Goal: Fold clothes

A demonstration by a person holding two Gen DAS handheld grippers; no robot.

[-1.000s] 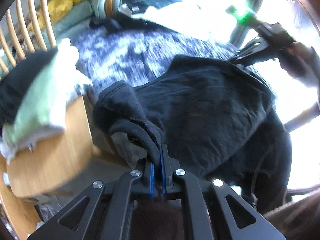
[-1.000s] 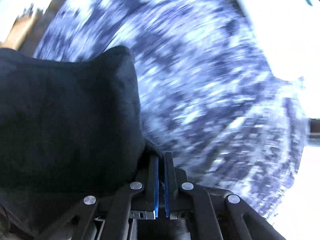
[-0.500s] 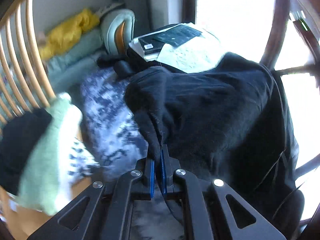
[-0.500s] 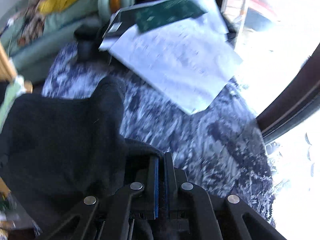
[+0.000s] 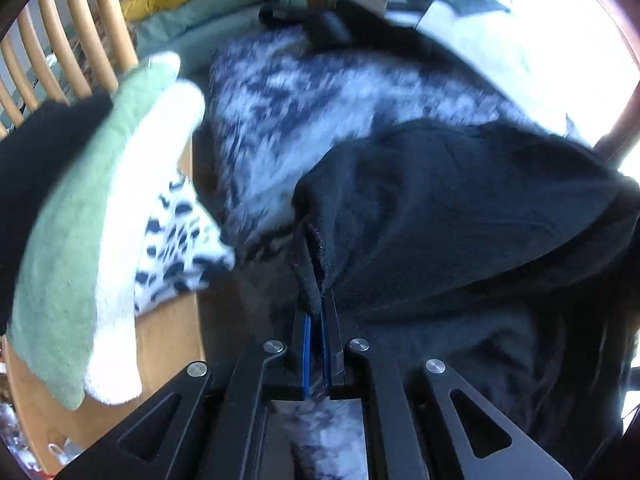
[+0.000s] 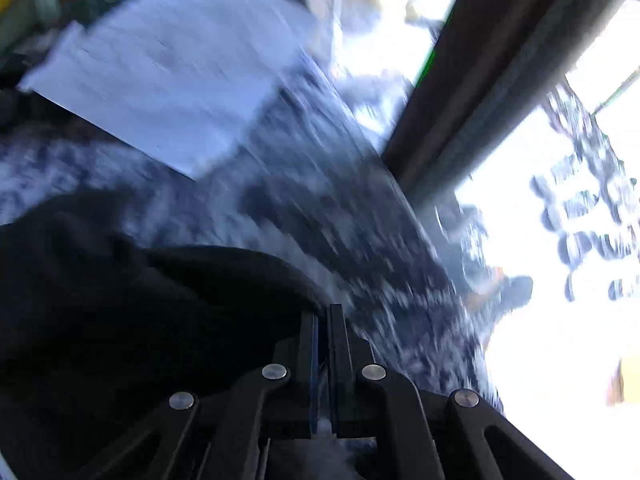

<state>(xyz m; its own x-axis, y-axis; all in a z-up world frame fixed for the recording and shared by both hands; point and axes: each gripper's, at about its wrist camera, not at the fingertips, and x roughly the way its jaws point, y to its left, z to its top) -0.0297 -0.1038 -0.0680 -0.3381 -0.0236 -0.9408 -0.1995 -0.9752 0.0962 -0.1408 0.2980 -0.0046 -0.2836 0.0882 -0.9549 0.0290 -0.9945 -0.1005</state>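
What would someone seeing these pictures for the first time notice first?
A big black garment fills the middle and right of the left wrist view, its edge pinched in the left hand-held gripper. Left of it, folded clothes in green, white and black lie stacked on a wooden chair. Beneath is a blue-and-white mottled rug.

Strong daylight from the window [image 6: 552, 240] burns out the right side of both views. Motion blur smears the patterned rug [image 5: 320, 112] heavily. Fisheye edges bend and darken.
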